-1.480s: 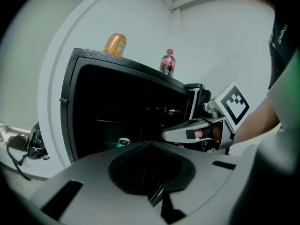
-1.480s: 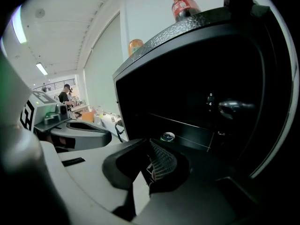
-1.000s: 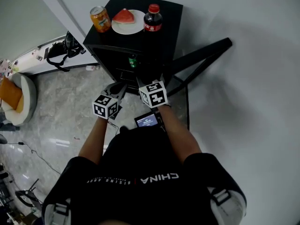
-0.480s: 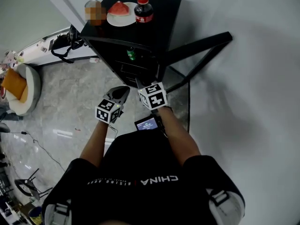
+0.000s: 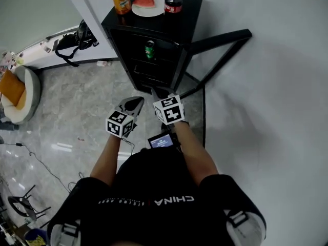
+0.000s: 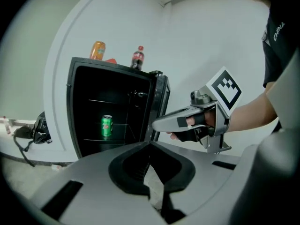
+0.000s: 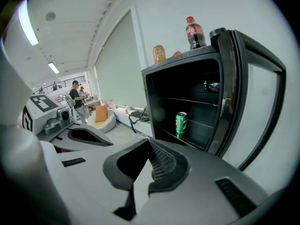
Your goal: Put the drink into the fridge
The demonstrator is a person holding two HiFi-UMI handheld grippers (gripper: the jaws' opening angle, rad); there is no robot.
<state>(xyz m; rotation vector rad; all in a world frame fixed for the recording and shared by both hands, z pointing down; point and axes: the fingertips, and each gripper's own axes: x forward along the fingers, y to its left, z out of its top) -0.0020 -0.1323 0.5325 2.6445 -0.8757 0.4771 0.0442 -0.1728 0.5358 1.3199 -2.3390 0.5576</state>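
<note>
A green drink can [image 5: 149,49] stands upright on a middle shelf inside the black mini fridge [image 5: 146,68]. It also shows in the left gripper view [image 6: 107,126] and the right gripper view [image 7: 181,123]. The fridge door [image 5: 220,39] hangs wide open to the right. On the fridge top are an orange can [image 5: 121,0], a plate with a watermelon slice [image 5: 147,4] and a cola bottle [image 5: 173,1]. My left gripper [image 5: 135,104] and right gripper [image 5: 157,93] hover side by side over the floor, short of the fridge. Both are shut and hold nothing.
A round seat with an orange cushion [image 5: 14,105] stands at the left. A black bag [image 5: 77,39] lies on a low white ledge beside the fridge. Cables [image 5: 36,165] trail over the tiled floor. A white wall [image 5: 271,86] runs along the right. People stand far off [image 7: 75,93].
The fridge now lies farther from both grippers, which have drawn back together. The green can stays on its shelf and the door stays open.
</note>
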